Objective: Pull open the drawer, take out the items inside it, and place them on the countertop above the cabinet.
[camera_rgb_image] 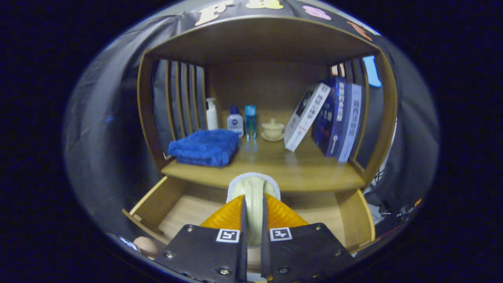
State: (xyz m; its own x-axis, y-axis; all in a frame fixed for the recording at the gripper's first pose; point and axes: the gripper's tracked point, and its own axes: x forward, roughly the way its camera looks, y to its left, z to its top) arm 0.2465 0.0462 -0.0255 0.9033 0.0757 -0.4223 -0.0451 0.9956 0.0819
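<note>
Drawer (177,204) stood pulled open beneath the tool (253,220); its fingers were clamped on a cream brush (253,188), lifted above the drawer; next, I judged, came carrying it forward onto the counter (298,173) just ahead and releasing.

A folded towel of plush cloth (205,147) is showing deep blue on the pale honey-toned wooden countertop (275,173). A slim white pump bottle (212,114) is standing by a translucent blue glass tumbler (250,121) and a cream ceramic lidded cup (272,129). Upright books (338,118) are showing navy and white spines. The gripper (253,204) is pinching a cream, white-rimmed curved object (253,188).
</note>
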